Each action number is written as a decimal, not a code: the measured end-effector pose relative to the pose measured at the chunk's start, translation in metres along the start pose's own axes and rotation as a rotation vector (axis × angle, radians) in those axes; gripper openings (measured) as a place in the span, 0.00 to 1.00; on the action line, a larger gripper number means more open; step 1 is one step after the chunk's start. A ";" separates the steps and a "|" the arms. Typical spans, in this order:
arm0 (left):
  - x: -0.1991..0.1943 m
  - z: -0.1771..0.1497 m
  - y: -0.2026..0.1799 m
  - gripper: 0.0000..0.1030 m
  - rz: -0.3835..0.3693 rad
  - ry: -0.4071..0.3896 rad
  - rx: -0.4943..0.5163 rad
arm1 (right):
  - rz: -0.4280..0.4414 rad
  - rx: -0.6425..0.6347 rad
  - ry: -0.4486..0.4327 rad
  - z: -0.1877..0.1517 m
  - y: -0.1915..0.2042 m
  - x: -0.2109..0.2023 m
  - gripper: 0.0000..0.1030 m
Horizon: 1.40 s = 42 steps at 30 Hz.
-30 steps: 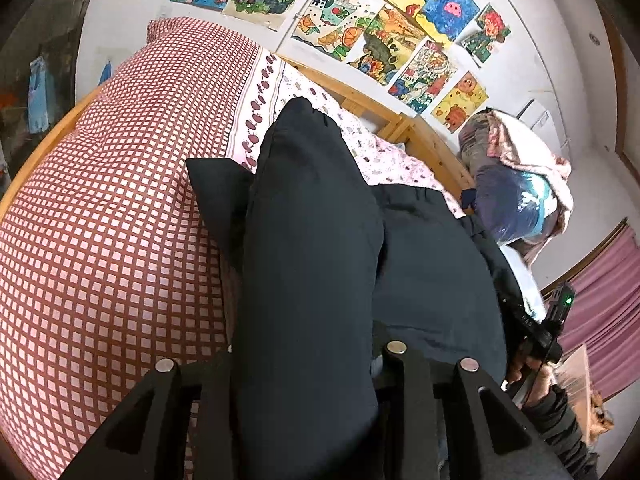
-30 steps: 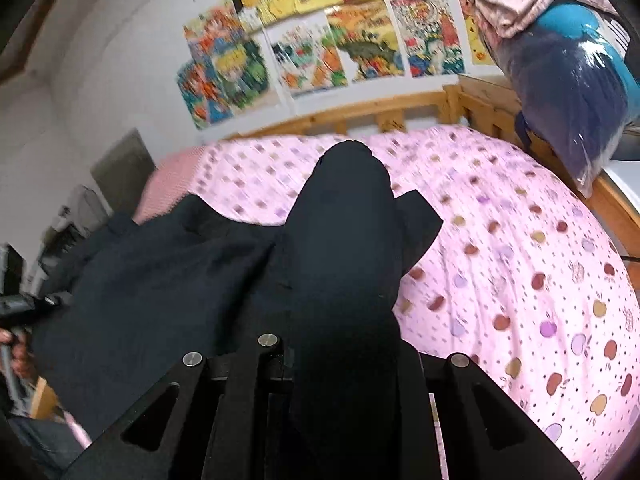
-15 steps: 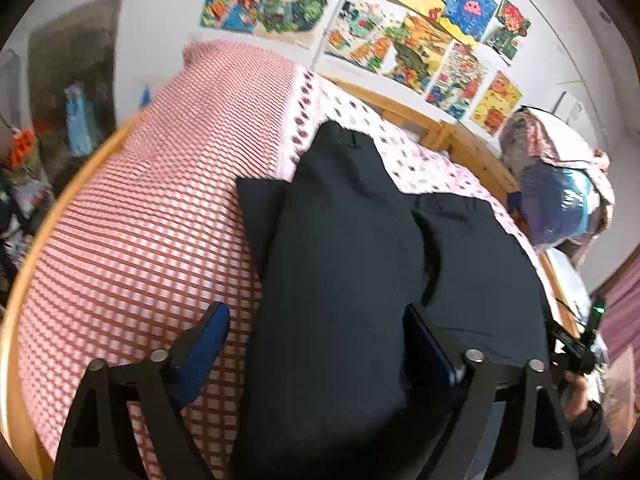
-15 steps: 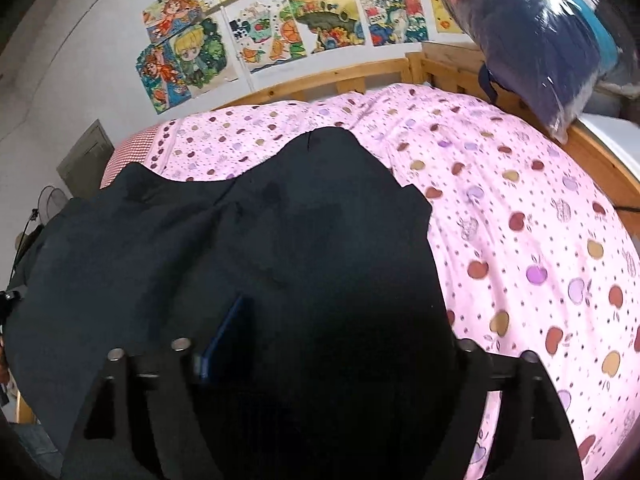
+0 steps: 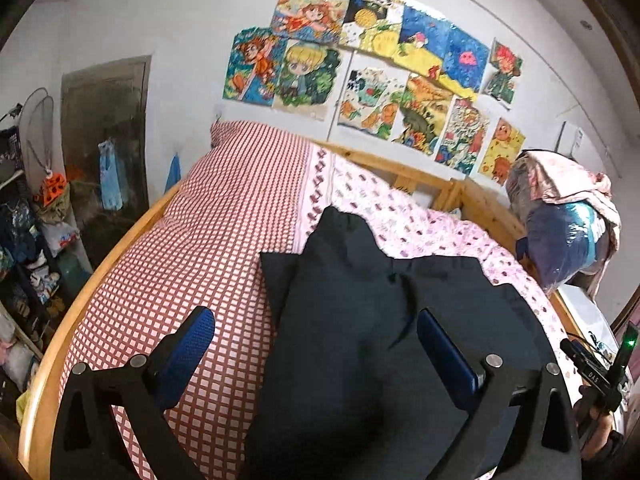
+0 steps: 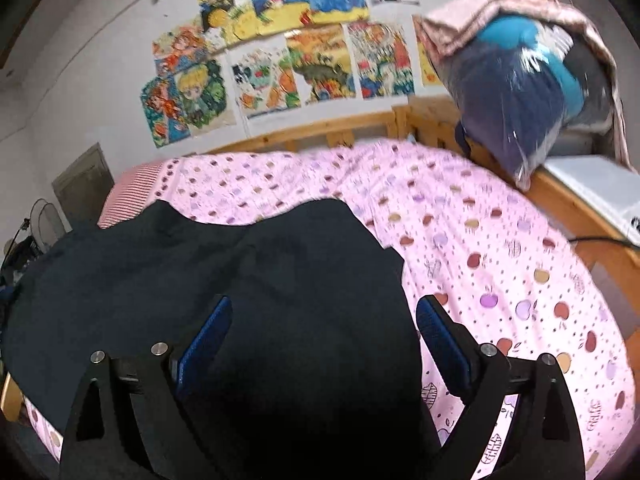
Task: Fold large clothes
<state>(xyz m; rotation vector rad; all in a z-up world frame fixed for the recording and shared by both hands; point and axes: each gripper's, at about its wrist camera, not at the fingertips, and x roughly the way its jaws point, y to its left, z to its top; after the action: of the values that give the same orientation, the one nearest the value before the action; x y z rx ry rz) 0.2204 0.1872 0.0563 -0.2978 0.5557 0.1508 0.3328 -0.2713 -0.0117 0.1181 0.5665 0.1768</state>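
A large dark navy garment (image 5: 360, 320) lies spread on the bed, with a folded-over layer on top; it also shows in the right wrist view (image 6: 240, 280). My left gripper (image 5: 316, 328) is open above the garment's left edge, its blue pads apart, holding nothing. My right gripper (image 6: 324, 320) is open above the garment's right edge, pads apart, holding nothing. The other gripper (image 5: 600, 368) shows at the right edge of the left wrist view.
The bed has a red checked cover (image 5: 200, 260) on the left and a pink dotted sheet (image 6: 500, 260) on the right, in a wooden frame (image 5: 100, 272). A bagged bundle of bedding (image 6: 520, 92) sits at the right. Shelves with clutter (image 5: 28, 260) stand left.
Both grippers were shut on raised folds of the garment a second ago. They have opened, let the cloth drop flat on the bed, and pulled back and up.
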 end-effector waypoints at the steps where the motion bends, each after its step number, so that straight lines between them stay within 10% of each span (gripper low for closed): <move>1: -0.003 0.000 -0.003 0.99 -0.001 -0.009 0.010 | 0.007 -0.011 -0.007 0.001 0.004 -0.004 0.89; 16: -0.052 -0.020 -0.065 1.00 -0.042 -0.103 0.259 | 0.130 -0.047 -0.113 -0.001 0.041 -0.069 0.90; 42: -0.142 -0.100 -0.104 1.00 -0.030 -0.167 0.333 | 0.248 -0.133 -0.282 -0.062 0.089 -0.189 0.96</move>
<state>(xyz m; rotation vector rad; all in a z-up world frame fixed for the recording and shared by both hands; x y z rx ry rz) 0.0748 0.0480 0.0764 0.0307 0.4018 0.0514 0.1309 -0.2182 0.0491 0.0817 0.2560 0.4307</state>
